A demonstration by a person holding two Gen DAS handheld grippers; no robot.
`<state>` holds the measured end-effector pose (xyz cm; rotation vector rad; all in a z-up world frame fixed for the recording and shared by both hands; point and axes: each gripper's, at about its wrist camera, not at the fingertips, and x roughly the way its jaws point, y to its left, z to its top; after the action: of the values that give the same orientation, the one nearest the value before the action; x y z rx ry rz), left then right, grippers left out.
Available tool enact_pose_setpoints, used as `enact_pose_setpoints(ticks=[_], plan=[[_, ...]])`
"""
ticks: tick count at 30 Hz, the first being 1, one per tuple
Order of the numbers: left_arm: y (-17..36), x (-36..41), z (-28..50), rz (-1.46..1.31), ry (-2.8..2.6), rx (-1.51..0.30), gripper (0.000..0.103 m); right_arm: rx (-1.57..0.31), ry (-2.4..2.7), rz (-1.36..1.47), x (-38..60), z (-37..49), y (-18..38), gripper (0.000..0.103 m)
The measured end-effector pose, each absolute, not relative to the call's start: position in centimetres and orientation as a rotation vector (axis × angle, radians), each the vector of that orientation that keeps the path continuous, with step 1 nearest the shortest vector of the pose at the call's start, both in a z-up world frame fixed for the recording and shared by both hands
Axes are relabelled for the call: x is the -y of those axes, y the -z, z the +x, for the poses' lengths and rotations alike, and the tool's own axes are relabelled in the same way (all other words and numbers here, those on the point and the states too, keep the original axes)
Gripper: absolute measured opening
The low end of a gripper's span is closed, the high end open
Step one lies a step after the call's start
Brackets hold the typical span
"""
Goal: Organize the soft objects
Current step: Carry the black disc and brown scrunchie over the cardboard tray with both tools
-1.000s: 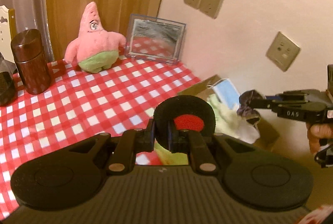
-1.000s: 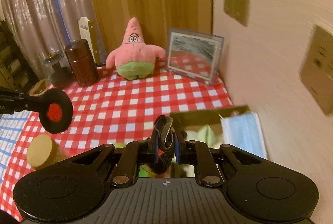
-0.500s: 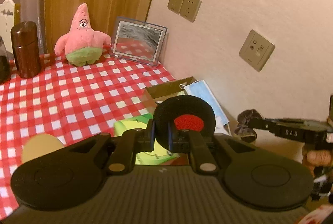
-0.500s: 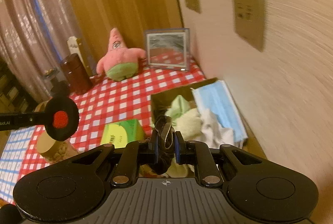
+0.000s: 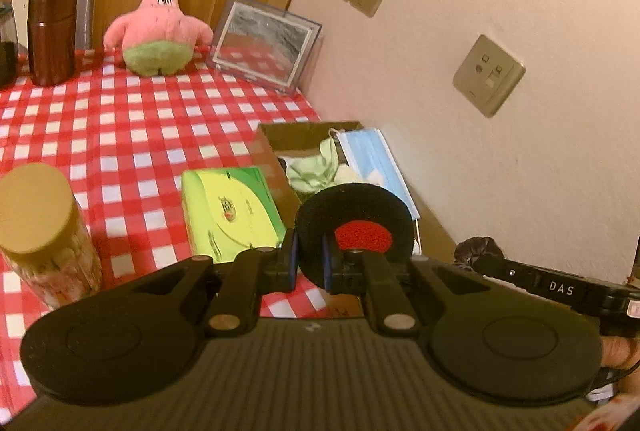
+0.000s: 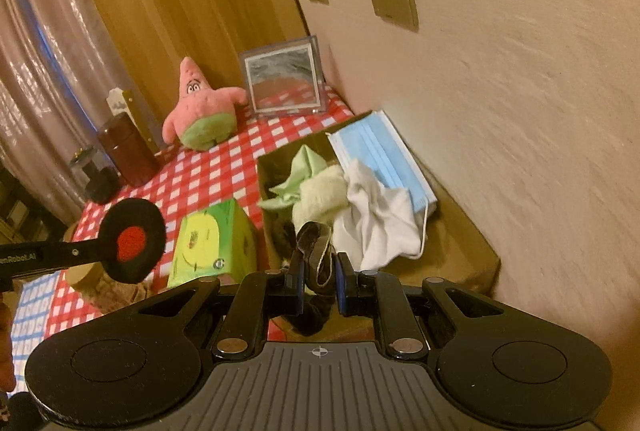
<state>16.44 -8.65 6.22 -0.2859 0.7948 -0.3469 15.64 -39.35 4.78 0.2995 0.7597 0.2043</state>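
Soft stuff first: your left gripper (image 5: pixel 308 263) is pinching a round black foam pad with a red centre (image 5: pixel 354 231), jaws pressed tight on its edge, and it's hanging just short of the cardboard box (image 5: pixel 276 141), which sits right ahead of the fingertips. Your right gripper (image 6: pixel 318 281) is clamped on a dark scrunchie (image 6: pixel 314 245), with part of the loop poking up between the jaws and the rest drooping below them. That one's hovering over the near end of the same box, where a green cloth (image 6: pixel 298 179), a fuzzy pale sock (image 6: pixel 322 193), a white cloth (image 6: pixel 378 217) and a blue face mask (image 6: pixel 382 155) are already piled; the mask leans on the box's wall-side edge. Just left of the box, ahead of your left gripper, there's a green tissue pack (image 5: pixel 232 211), and further left a jar with a tan lid (image 5: pixel 40 219). Way out past both grippers, the pink starfish plush (image 5: pixel 158 27) sits upright on the red checked tablecloth (image 5: pixel 120 123) beside a small mirror (image 5: pixel 264 45).
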Motion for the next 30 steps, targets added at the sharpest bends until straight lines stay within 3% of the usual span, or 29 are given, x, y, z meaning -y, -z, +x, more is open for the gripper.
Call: enact_pose_setpoints(ticks=[30], plan=[[-3.5,13.4,16.8,-0.267,0.365,-0.868,0.010,-0.767,-0.171,0.294,40.6,14.4,-3.6,0.015]])
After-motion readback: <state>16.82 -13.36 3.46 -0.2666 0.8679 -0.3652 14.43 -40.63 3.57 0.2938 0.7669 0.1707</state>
